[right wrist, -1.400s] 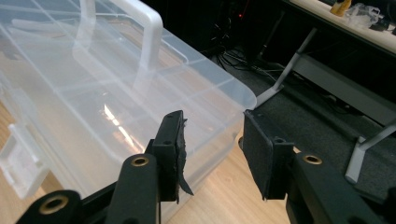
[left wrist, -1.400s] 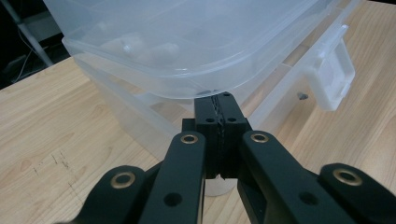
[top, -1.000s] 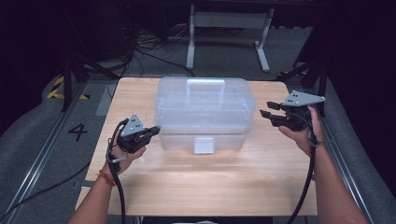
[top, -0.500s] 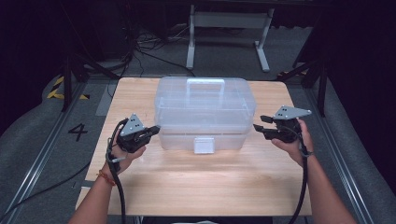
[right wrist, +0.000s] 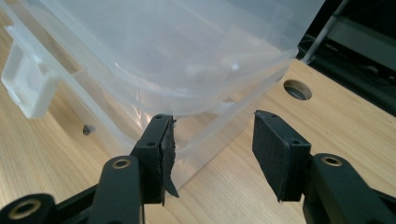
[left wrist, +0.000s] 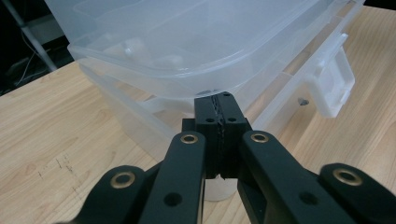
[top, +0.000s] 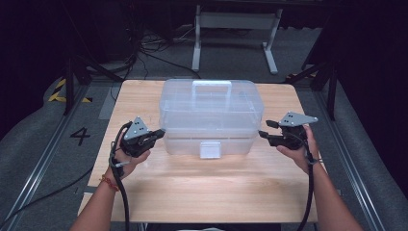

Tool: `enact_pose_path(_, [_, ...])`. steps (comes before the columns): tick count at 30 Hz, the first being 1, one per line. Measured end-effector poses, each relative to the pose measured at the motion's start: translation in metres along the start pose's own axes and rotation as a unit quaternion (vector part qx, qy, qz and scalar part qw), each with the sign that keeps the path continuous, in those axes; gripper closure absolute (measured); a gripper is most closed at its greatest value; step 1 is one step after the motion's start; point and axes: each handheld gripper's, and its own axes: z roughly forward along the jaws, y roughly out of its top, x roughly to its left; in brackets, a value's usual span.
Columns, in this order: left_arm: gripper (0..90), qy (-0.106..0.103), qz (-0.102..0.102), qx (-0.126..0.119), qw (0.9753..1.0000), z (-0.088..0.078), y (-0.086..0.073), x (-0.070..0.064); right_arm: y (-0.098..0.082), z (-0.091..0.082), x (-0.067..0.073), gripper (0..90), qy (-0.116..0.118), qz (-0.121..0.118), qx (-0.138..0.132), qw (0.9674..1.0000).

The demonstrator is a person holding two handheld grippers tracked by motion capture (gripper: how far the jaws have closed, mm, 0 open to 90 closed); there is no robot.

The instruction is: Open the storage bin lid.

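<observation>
Wooden desk (top: 202, 187) fills the middle of the high view, and the clear plastic box (top: 209, 115) sits lid-on at its centre. Left tongs (top: 156, 135), clenched on nothing, at the box's left edge. Right tongs (top: 263, 134), parted and just been widening, empty, beside its right end.

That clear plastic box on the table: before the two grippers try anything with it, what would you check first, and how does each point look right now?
1. Clear box flat on the wooden table: ok.
2. Lid down, front latch closed: cannot tell.
3. Left gripper at the box's left end, fingers shut under the lid rim: ok.
4. Right gripper at the right end, fingers just opening, nothing between them: ok.
5. Right gripper gripping the rim: not ok.
</observation>
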Motion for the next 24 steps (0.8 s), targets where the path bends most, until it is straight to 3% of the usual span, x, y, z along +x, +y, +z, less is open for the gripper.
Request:
enact_pose_path(3, [89.5, -0.002, 0.0, -0.002, 1.0, 0.0004, 0.0002, -0.0005, 0.0006, 0.0027, 0.0033, 50.5, -0.015, -0.011, -0.006, 0.9998])
enact_pose_path(12, [88.5, 0.004, -0.006, -0.012, 0.9999, -0.0013, -0.0017, 0.0025, 0.0001, 0.0007, 0.0055, 52.5, -0.033, -0.016, -0.036, 0.9987])
enact_pose_path(24, [86.6, 0.001, 0.0, 0.005, 1.0, 0.0063, -0.006, 0.0016, 0.0089, -0.0035, 0.0052, 53.8, -0.046, -0.013, -0.073, 0.9962])
